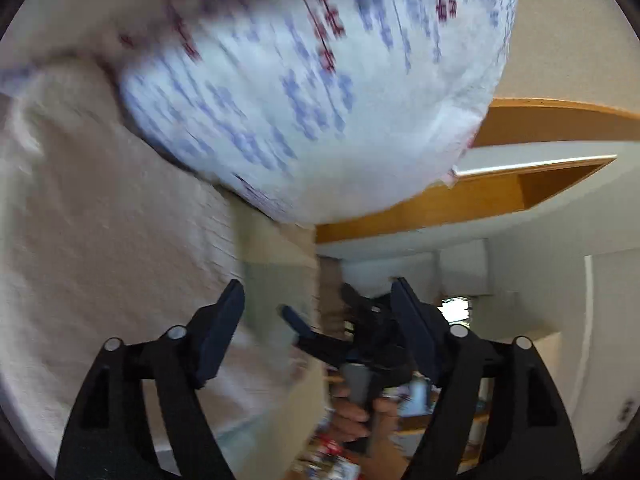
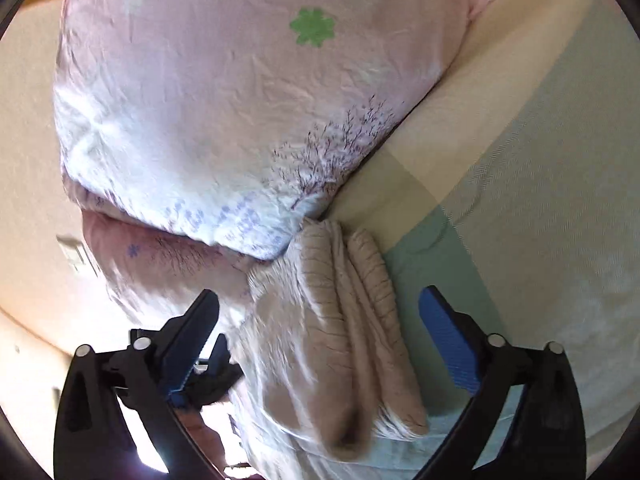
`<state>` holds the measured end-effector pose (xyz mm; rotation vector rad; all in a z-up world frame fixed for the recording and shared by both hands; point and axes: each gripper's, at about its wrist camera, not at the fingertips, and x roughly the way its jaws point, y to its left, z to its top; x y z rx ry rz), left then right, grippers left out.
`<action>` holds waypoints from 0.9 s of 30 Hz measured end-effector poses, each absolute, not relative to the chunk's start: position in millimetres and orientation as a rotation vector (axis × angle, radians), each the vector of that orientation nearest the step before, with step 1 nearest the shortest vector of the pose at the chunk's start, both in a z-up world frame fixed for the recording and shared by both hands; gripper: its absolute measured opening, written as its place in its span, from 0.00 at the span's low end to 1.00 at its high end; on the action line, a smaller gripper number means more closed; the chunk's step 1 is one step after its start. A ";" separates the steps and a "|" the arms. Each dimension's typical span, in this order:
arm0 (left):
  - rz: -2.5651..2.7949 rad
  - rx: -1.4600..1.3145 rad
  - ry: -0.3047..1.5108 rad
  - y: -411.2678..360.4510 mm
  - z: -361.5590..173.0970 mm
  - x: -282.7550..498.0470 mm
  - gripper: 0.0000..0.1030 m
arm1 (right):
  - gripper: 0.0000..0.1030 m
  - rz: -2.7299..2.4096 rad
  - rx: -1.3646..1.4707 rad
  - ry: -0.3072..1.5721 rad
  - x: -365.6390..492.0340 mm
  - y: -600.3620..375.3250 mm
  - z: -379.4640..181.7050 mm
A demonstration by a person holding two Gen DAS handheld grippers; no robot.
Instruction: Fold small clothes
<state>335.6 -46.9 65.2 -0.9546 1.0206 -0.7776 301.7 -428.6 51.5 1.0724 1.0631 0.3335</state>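
In the left wrist view a cream ribbed cloth (image 1: 104, 216) lies on the bed to the left. My left gripper (image 1: 316, 300) is open and holds nothing. Between its fingers I see the right gripper (image 1: 304, 328), held in a hand. In the right wrist view the same beige ribbed garment (image 2: 336, 312) lies bunched in folds on the bed sheet (image 2: 520, 184), reaching in between my open right gripper (image 2: 320, 304) fingers. The left gripper (image 2: 208, 364) shows behind the left finger.
A large pillow, white to pink with blue and red flower prints (image 1: 320, 80), (image 2: 240, 100), lies just beyond the garment. Wooden shelves (image 1: 520, 184) and a cluttered room show to the right in the left wrist view.
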 end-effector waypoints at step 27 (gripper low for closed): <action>-0.404 -0.283 1.067 54.4 55.1 251.7 0.52 | 0.37 0.622 0.879 1.310 253.7 -271.9 25.9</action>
